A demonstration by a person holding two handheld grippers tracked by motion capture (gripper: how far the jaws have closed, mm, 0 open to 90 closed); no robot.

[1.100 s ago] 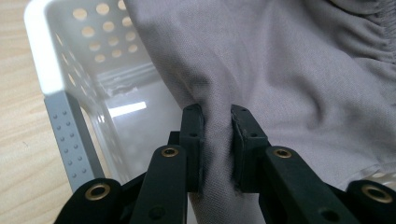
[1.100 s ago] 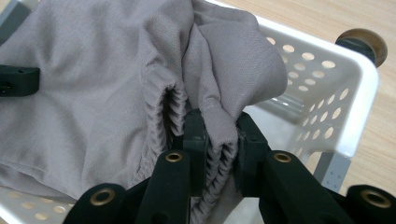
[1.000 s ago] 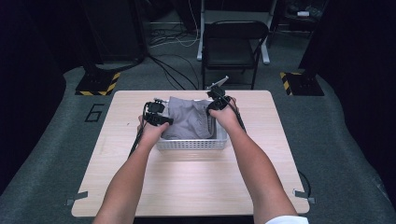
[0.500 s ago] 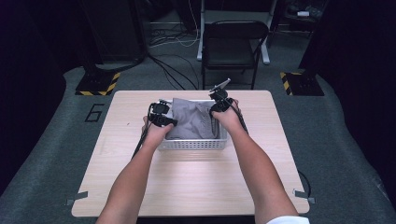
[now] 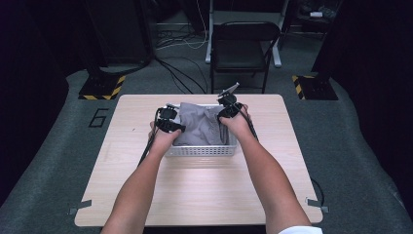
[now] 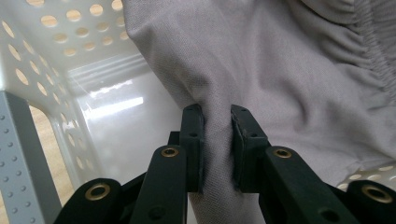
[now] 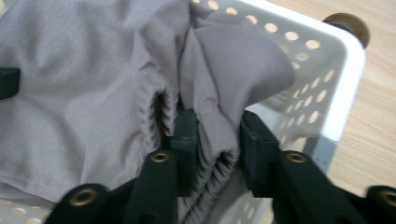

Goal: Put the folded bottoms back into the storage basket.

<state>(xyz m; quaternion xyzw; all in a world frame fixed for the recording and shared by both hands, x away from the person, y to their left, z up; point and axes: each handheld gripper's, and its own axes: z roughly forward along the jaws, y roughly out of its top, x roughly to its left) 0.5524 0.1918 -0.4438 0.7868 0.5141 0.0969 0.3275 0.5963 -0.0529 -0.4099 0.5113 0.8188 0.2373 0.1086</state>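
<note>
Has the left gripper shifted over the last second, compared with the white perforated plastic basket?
Yes, slightly. The left gripper has edged inward across the near-left rim of the white perforated plastic basket, toward the grey cloth it now pinches.

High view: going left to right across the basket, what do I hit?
left gripper → grey cloth → right gripper, all at the white basket on the table.

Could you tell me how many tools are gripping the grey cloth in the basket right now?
2. The left tool pinches a fold of the grey cloth near the left wall of the white basket; the right tool clamps a gathered edge near the basket's right rim.
</note>
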